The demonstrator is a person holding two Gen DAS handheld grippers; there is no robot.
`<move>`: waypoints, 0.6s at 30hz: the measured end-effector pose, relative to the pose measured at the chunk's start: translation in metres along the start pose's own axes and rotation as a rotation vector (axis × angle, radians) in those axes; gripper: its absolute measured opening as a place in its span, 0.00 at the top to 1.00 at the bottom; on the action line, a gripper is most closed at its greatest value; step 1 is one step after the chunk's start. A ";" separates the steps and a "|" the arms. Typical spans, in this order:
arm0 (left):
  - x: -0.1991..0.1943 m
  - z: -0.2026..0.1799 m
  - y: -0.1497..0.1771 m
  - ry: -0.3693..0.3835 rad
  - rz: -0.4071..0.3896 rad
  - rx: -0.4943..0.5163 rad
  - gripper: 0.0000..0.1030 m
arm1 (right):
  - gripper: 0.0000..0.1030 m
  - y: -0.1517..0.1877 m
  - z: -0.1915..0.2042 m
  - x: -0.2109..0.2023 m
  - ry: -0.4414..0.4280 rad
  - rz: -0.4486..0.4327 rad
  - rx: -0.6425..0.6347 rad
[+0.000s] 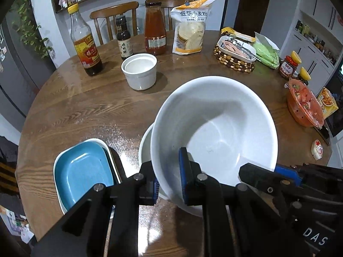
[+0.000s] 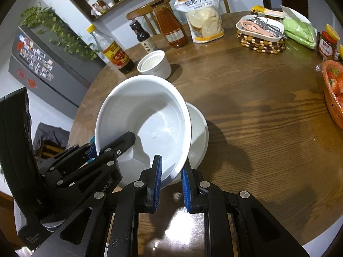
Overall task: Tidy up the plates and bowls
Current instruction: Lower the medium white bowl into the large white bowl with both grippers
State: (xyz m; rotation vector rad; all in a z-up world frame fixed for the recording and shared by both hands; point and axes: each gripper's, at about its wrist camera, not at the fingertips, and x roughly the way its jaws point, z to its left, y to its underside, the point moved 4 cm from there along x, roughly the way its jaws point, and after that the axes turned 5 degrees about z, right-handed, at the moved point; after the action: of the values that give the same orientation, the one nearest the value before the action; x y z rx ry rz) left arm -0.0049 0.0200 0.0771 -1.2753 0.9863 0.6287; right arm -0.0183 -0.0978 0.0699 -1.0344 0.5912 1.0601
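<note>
Where bag reads 低筋小麦粉 — bowl gripped

glossy white bowl, wood-grain table

- Large bowl: tilted above a second bowl, near the surface's near edge.
- Stacked dishes: left of both bowls.
- Cup: behind them; bottles along the far edge.
</note>
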 end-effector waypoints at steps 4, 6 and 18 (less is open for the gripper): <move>0.005 0.001 0.004 -0.009 0.018 -0.014 0.85 | 0.81 0.000 -0.002 0.008 -0.002 0.029 -0.009; 0.011 0.003 0.007 -0.005 0.038 -0.029 0.85 | 0.81 -0.001 -0.004 0.014 -0.001 0.043 -0.011; 0.035 0.012 0.012 -0.004 0.114 -0.075 0.84 | 0.81 -0.004 -0.009 0.038 -0.004 0.105 -0.014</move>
State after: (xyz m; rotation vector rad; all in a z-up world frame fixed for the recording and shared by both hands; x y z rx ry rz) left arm 0.0048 0.0292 0.0407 -1.2890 1.0459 0.7621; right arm 0.0012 -0.0910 0.0368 -1.0222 0.6418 1.1593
